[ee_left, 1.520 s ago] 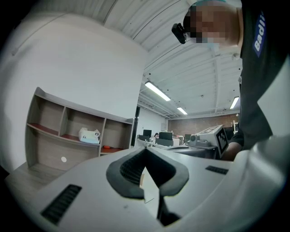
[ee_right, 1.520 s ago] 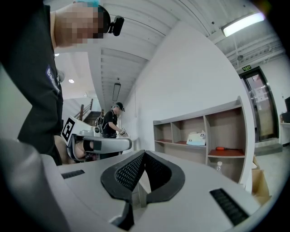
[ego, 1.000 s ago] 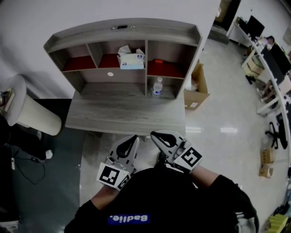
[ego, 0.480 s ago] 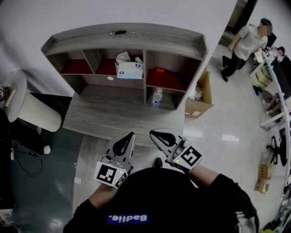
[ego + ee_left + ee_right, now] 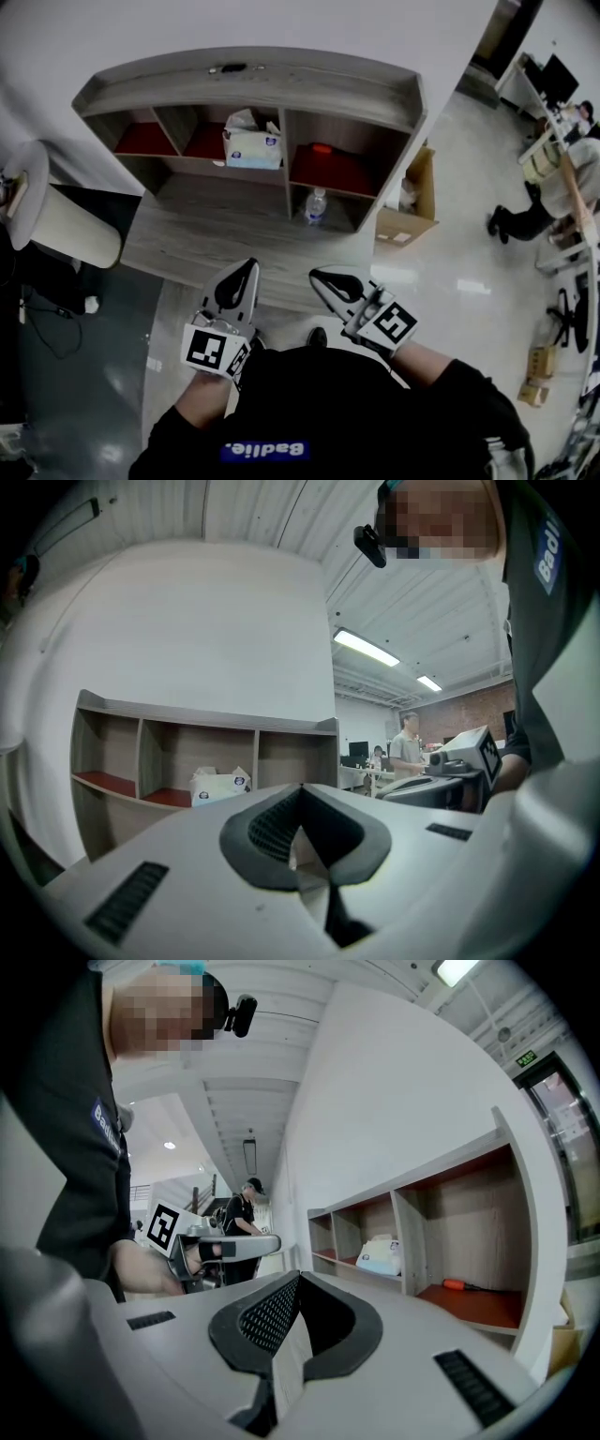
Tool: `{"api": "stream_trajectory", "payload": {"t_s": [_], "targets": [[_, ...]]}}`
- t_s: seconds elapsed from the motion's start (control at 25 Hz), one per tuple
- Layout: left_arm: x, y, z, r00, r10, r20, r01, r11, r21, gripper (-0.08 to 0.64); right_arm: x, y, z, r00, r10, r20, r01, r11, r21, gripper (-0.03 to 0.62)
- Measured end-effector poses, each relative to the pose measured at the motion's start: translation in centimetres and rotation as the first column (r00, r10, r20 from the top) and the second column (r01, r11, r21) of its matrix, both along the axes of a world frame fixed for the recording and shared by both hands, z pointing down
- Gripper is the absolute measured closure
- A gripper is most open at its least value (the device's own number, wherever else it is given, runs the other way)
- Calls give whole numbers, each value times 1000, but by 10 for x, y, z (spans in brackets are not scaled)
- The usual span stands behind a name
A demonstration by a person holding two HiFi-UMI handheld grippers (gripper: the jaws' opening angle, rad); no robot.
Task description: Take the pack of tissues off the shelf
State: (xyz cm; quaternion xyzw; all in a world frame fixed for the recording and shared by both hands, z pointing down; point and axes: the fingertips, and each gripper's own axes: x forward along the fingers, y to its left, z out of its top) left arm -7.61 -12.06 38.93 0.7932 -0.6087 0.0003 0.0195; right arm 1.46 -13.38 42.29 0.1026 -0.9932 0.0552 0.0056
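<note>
The pack of tissues is a white and pale blue box in the middle upper compartment of the grey wooden shelf unit. It also shows in the left gripper view as the tissue pack and in the right gripper view as the tissue pack. My left gripper is held near my body before the desk's front edge, jaws shut and empty. My right gripper sits beside it, also shut with nothing between its jaws. Both are far from the shelf.
A clear water bottle stands in the lower right compartment. An orange-handled tool lies on the red liner of the upper right compartment. A cardboard box sits right of the desk, a pale cylinder at left. A person is at far right.
The view has drawn closer to the shelf. My left gripper has shifted left and slightly up; my right gripper has barely moved. The person in the background has moved.
</note>
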Motion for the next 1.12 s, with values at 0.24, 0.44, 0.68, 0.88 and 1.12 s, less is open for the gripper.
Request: {"api": "stream_trajectory", "payload": {"t_s": [0.24, 0.44, 0.68, 0.88, 1.12], "targets": [[-18, -25, 2, 1000, 13, 16, -13, 1000, -4, 558, -5, -12, 4, 999, 46, -14, -47, 999, -11, 563], [-41, -44, 4, 997, 32, 75, -31, 999, -5, 557, -13, -18, -1, 995, 102, -7, -102, 995, -4, 563], [-62, -66, 5, 986, 76, 152, -77, 997, 3, 555, -24, -22, -7, 987, 162, -9, -162, 987, 5, 563], [-68, -82, 12, 970, 127, 209, -128, 992, -11, 543, -32, -23, -11, 979, 202, -4, -202, 979, 13, 563], [-70, -103, 23, 934, 191, 302, -187, 982, -42, 511, -37, -25, -10, 971, 240, -8, -240, 971, 20, 563]]}}
